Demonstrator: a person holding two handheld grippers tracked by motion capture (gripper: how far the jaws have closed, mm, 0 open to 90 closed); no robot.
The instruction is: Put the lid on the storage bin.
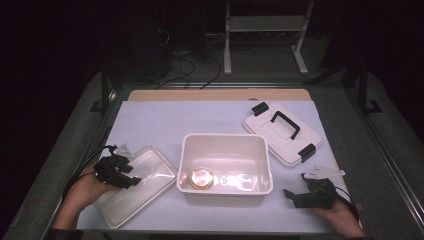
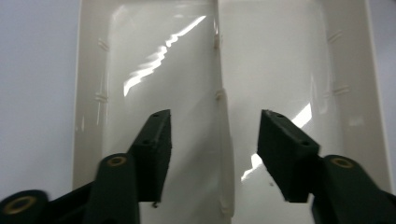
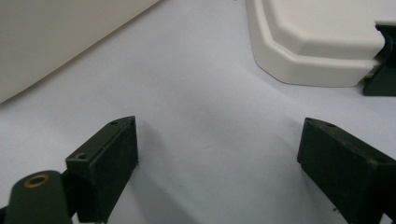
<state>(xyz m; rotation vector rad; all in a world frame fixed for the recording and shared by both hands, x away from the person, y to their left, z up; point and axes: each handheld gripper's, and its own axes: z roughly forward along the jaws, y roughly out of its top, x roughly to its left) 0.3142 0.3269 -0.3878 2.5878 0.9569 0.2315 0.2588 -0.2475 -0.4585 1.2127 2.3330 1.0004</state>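
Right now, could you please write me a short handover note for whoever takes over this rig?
Left claw: open, over the two-compartment tray, straddling its centre divider; pads not yet pressing.
Right claw: open, holding nothing, low over the table near the lid.
White bin: mid-table, a round gold-rimmed item inside.
Done: lid off, tray out beside the bin.
Left: probably grip the divider and move the tray.

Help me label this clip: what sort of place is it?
Probably a lab recording bench: a covered table in a dark room, cables on the floor, a metal stand behind.
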